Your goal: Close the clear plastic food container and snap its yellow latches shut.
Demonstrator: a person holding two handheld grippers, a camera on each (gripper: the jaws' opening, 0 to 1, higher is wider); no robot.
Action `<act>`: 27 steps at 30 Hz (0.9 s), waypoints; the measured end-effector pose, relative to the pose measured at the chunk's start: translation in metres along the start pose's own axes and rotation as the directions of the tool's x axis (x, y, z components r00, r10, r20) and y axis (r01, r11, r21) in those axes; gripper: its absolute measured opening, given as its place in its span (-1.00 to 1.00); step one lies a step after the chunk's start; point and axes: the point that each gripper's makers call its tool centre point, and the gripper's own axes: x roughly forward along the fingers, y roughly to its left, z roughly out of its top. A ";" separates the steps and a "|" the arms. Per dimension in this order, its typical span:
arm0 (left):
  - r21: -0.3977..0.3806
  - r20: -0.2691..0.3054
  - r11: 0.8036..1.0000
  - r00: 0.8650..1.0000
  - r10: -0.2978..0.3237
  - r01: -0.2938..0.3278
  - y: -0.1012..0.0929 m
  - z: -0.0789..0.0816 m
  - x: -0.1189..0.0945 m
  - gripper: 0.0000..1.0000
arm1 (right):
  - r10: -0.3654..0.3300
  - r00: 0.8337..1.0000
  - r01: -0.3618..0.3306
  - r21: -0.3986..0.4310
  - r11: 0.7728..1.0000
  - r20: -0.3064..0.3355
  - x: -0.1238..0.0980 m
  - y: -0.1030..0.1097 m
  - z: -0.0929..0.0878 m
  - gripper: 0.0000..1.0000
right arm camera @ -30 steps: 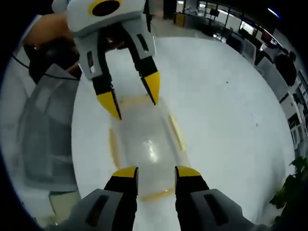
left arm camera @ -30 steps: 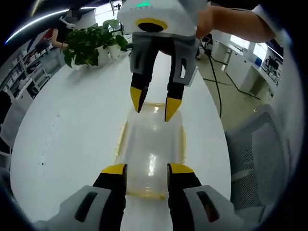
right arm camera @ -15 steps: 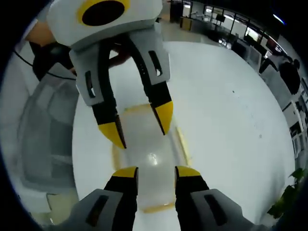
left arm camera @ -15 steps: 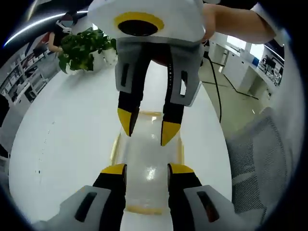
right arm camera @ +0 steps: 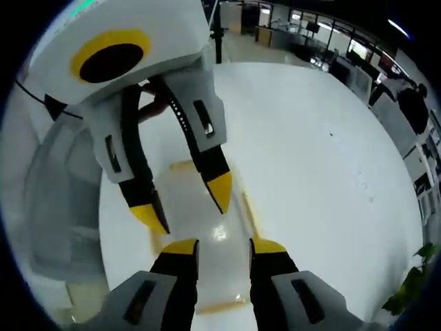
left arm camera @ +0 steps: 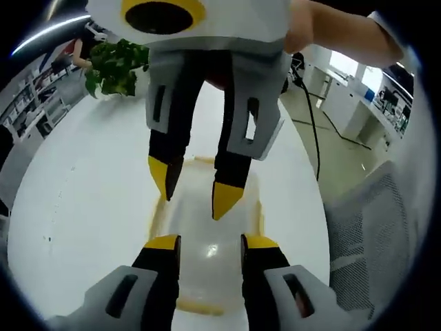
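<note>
In the left gripper view we see our left hand-held gripper rising from the bottom edge, its yellow-tipped jaws set apart with a gap between them and poised over the near end of the clear plastic food container, which lies lengthwise on the white tabletop. Opposite it the right hand-held gripper reaches in from the top of that view — its jaws are likewise apart, the tips hovering above the container's lid; we cannot tell whether they touch it. Yellow latches run along the container's long sides and across its ends. A person's hand grips the right tool's body, a potted plant stands at the far end of the tabletop, and a grey mesh chair sits beside it. In the right gripper view the same arrangement appears from the other end: the right hand-held gripper with spread jaws low in the view, the left hand-held gripper coming down with its jaws open over the container, whose yellow latch shows along one side against the tabletop.
</note>
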 end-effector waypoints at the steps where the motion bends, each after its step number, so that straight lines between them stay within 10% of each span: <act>1: -0.012 0.011 1.000 1.000 -0.009 0.009 -0.002 0.000 0.001 -0.27 | -0.001 1.000 0.001 -0.003 1.000 -0.001 0.000 -0.001 0.000 -0.47; 27: 0.083 -0.002 0.995 0.999 0.054 -0.054 -0.022 -0.006 0.007 0.12 | 0.024 1.000 -0.024 -0.010 1.000 0.001 0.014 -0.016 0.010 -0.39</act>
